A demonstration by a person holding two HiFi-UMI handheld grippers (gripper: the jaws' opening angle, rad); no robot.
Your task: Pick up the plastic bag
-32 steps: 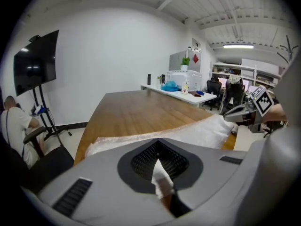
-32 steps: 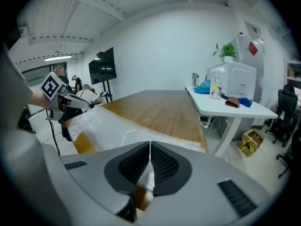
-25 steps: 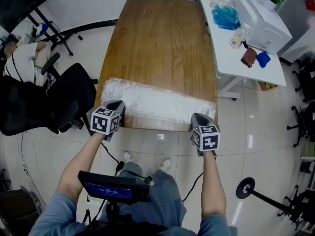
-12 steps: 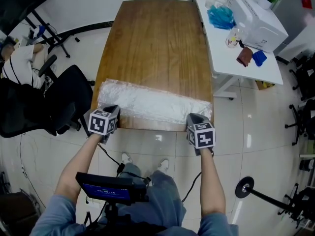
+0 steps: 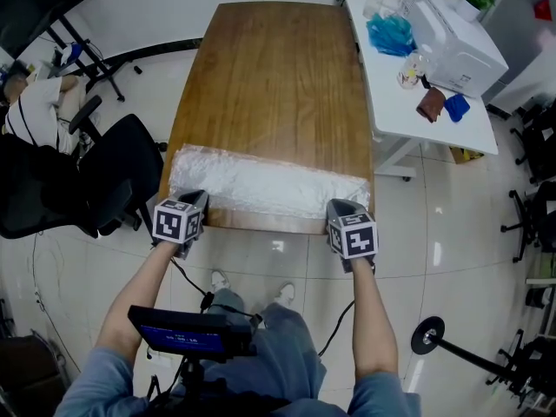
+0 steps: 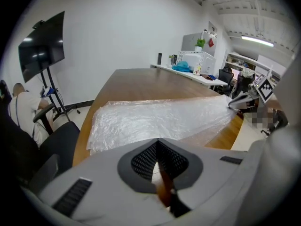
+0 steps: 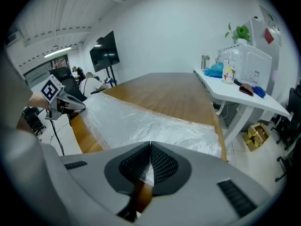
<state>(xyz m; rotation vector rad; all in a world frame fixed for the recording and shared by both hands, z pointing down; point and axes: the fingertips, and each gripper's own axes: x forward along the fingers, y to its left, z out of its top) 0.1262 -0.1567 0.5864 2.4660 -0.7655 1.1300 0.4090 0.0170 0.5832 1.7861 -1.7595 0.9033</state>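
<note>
1. At the near end of the long brown wooden table (image 5: 278,76), the clear, crinkled plastic bag (image 5: 261,183) lies flat. It is spread across the table's width, with its near edge along the table edge closest to me.
2. The left gripper (image 6: 157,155) sits at the bag's near left corner. Its jaws are closed together, with a sliver of film pinched between the pads.
3. The right gripper (image 7: 149,163) sits at the near right corner. Its jaws are fully closed on the film in the same way.
4. I judge the two-corner hold deliberate. Thin film sags and folds if lifted from one point, so a grip at both ends holds the sheet taut.
5. I judge the grasp complete and the lift not yet begun; the bag rests on the wood.
6. Risk: the pinch looks shallow, so uneven raising may let the film slip from one side.
</note>
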